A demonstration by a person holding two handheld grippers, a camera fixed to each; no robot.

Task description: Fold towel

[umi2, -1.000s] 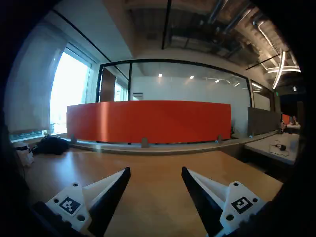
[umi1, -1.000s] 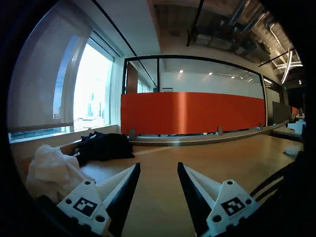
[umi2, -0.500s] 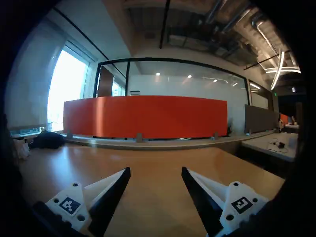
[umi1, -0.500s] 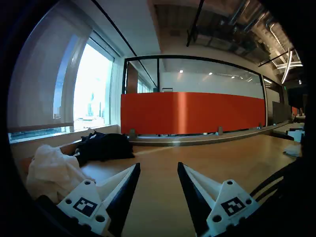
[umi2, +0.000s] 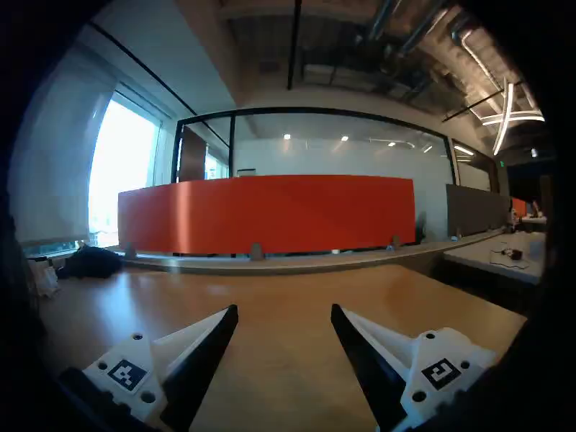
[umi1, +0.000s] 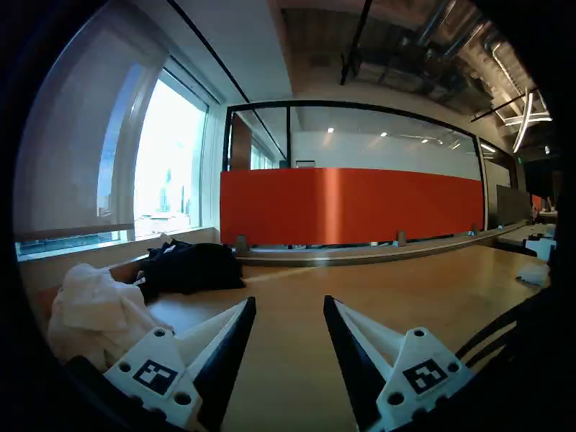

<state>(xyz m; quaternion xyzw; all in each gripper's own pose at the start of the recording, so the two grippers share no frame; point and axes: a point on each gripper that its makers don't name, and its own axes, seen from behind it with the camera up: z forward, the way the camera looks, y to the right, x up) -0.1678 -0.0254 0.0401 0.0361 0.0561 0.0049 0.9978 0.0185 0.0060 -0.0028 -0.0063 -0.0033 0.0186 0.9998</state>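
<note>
Left gripper view puts your left gripper (umi1: pixel 288 299) low over the wooden table (umi1: pixel 288 374), jaws a moderate gap apart with bare wood between them. The one marking in sight is a square black-and-white pattern tag (umi1: pixel 155 376) on each white finger.

The white towel (umi1: pixel 93 309) lies crumpled in a heap at the table's left edge, below the window (umi1: pixel 165 173). It is just beside a black bundle (umi1: pixel 191 266) that sits farther back.

Right gripper view has your right gripper (umi2: pixel 284 308) parted about as much, gripping nothing, over the same wood.

Against half a second ago, your left gripper view looks unchanged. Your right gripper view has tilted a little: the black bundle sits a touch lower at its left, and the white desk (umi2: pixel 497 255) at its right sits a touch higher.

Ahead of both grippers you have a broad stretch of bare table running to the orange partition (umi1: pixel 353 205) along the far edge. On your right the table's edge drops to a dark gap before the white desk.
</note>
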